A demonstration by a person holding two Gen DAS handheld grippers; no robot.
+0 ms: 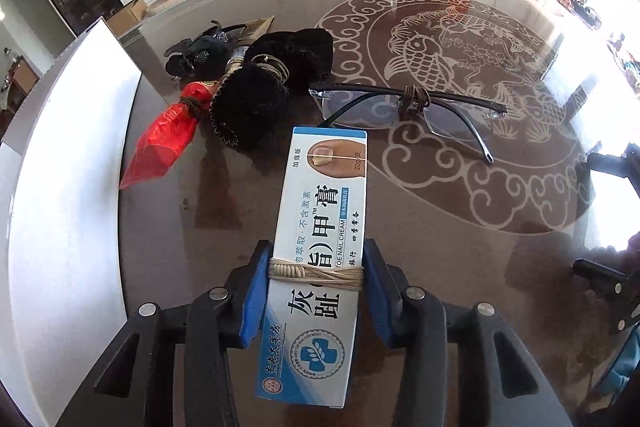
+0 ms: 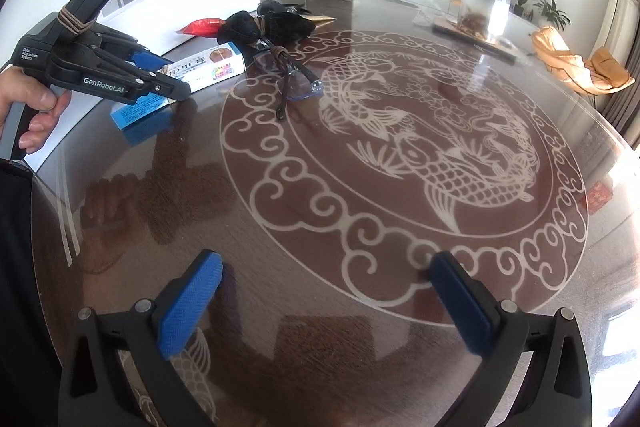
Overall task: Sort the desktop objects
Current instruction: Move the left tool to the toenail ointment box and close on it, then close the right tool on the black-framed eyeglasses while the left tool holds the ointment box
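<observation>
You are pinching the nail cream box (image 1: 320, 227), lower centre of the left wrist view, across its long sides with the left gripper (image 1: 316, 291). It looks light and crushable, so squeeze gently. Your right gripper (image 2: 324, 303) is hovering spread, empty.

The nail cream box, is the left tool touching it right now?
Touching. In the left wrist view, the left tool's blue pads press both long sides of the nail cream box.

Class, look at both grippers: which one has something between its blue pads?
The left gripper, closed on the nail cream box; the right gripper stands open, holding nothing.
</observation>
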